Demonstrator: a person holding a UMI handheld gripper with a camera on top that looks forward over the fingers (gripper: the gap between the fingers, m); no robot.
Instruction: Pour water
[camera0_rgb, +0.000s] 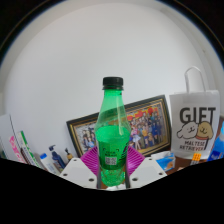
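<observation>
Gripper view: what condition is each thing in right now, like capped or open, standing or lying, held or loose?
Green plastic bottle: upright, black cap on, held between the pads.
Hand-held gripper: shut on the bottle.
Framed photo: leaning back against the wall behind the bottle.
Gift bag: standing upright beside the photo, handles up.

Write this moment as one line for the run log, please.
task: pour water | gripper: shut on green bottle | bottle: upright, black cap on | behind: framed photo, GIFT bag
</observation>
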